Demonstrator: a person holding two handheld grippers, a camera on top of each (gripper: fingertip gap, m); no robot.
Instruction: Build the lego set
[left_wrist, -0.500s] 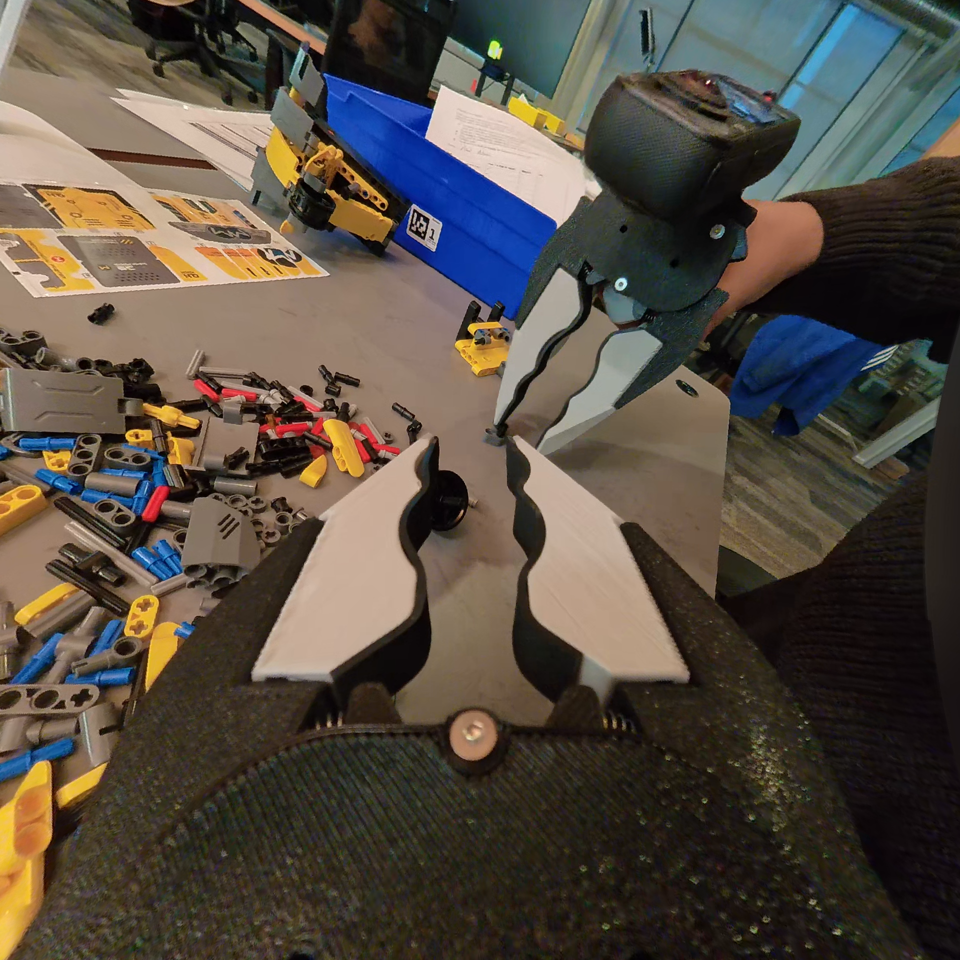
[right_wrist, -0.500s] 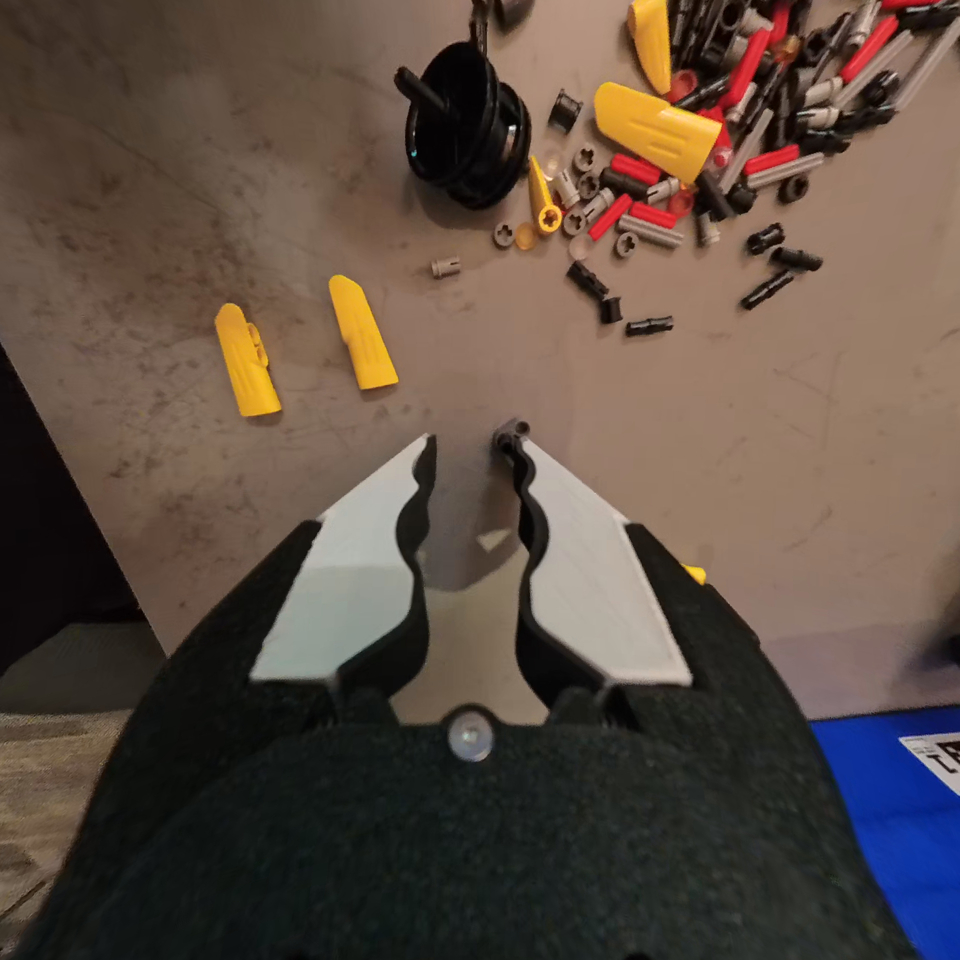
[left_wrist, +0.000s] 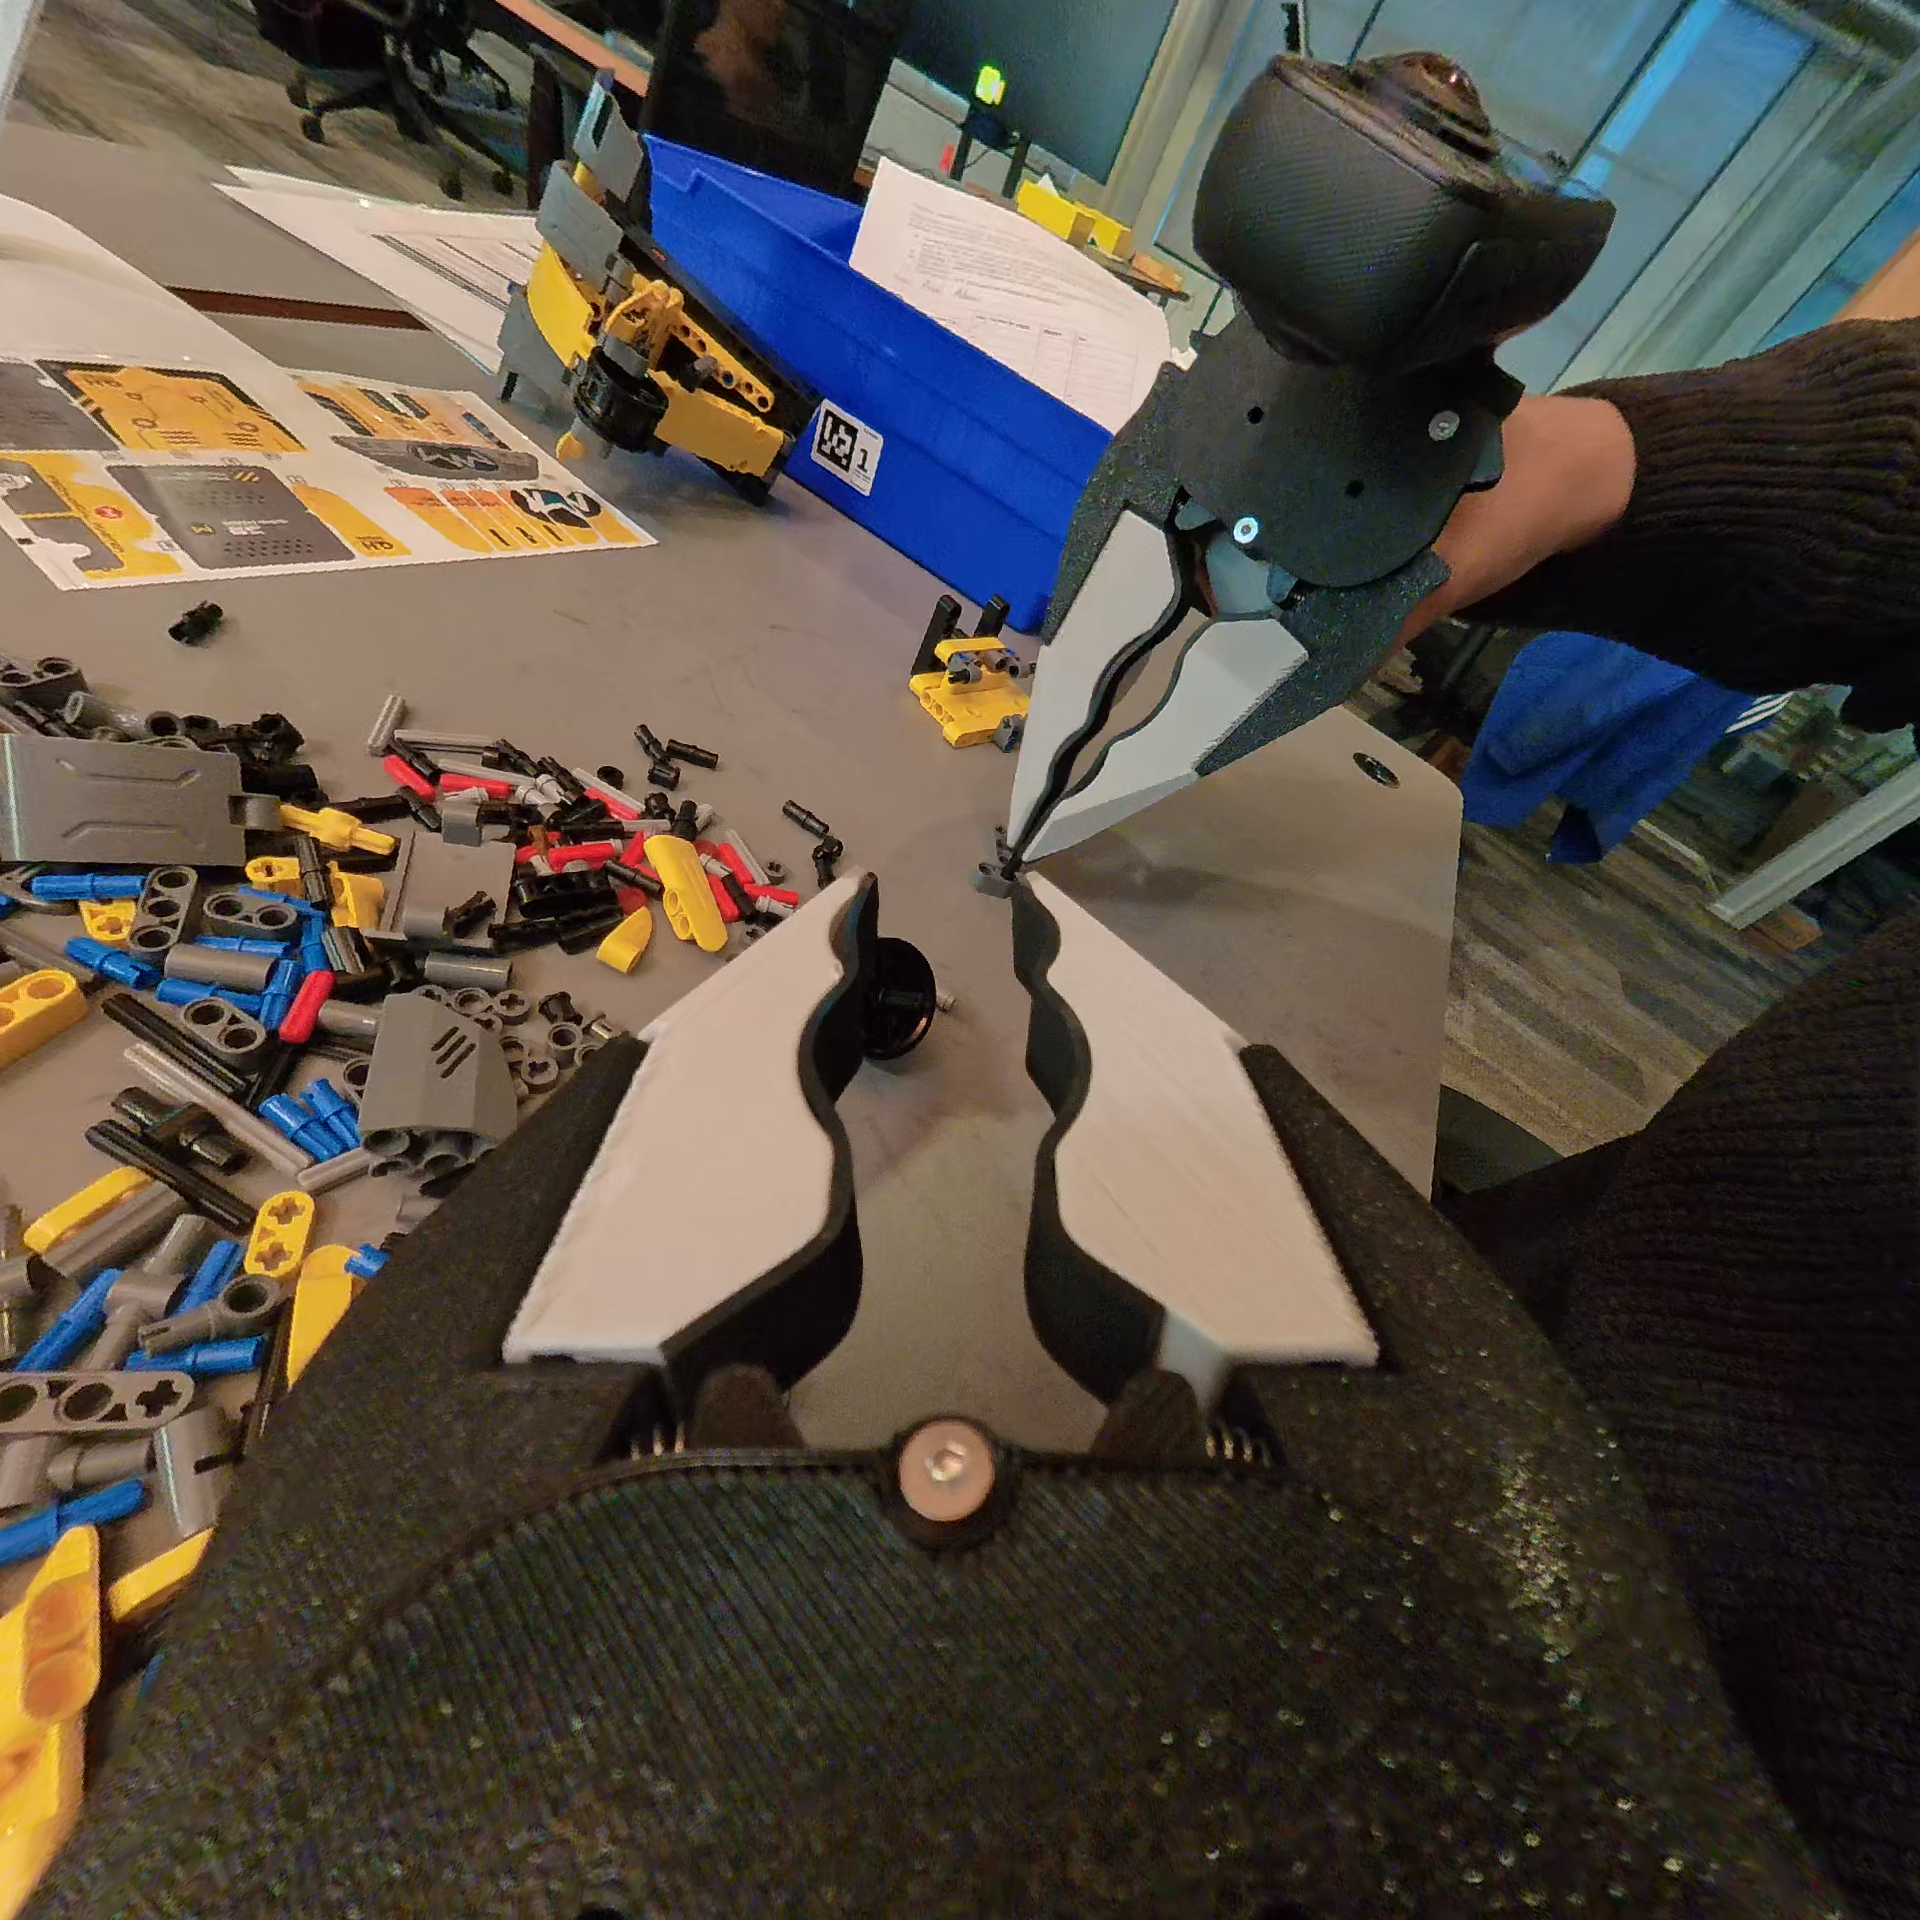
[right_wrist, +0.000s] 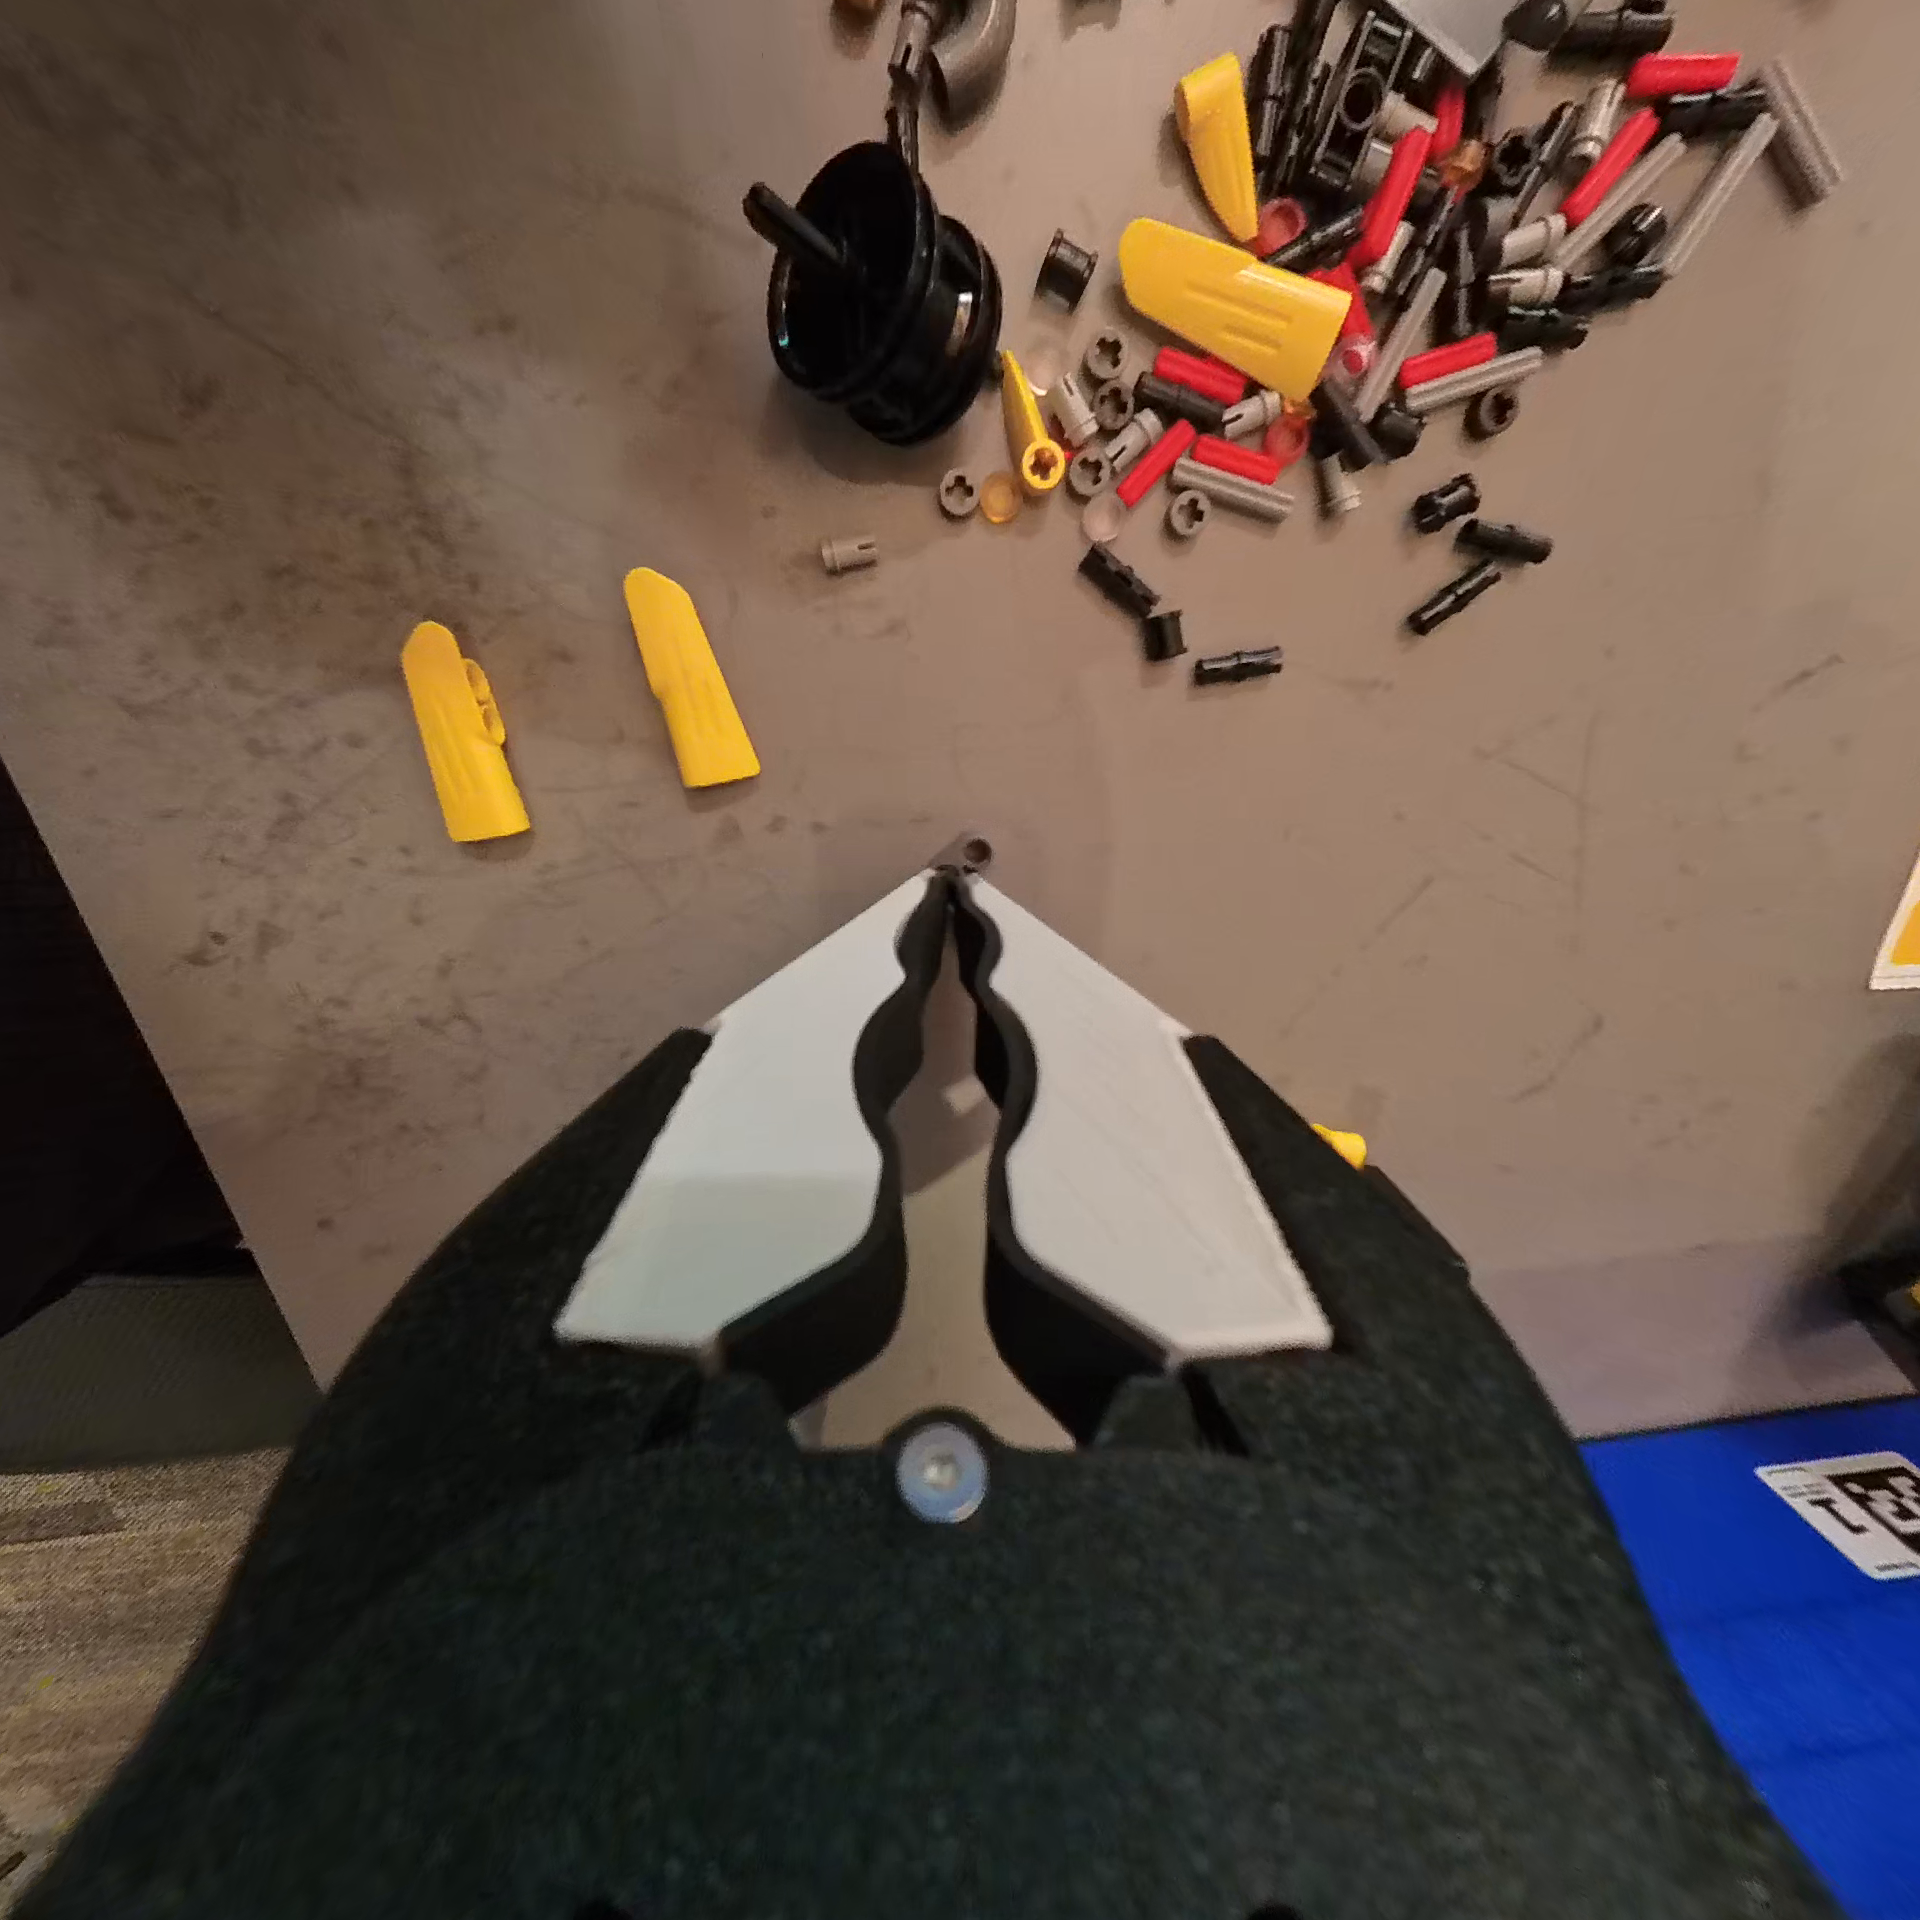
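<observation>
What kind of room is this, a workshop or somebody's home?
Probably an office or lab used as a workspace, not a home: office chairs and glass partitions stand behind a grey table strewn with plastic building pieces, a printed instruction sheet and a blue bin.

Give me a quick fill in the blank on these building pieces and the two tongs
1. The right tongs are pinched on a small ____ connector piece.
2. The left tongs are ____.
3. Two loose ____ panels lie on the table.
4. The bin is ____.

Missing words: grey; open; yellow; blue
</observation>
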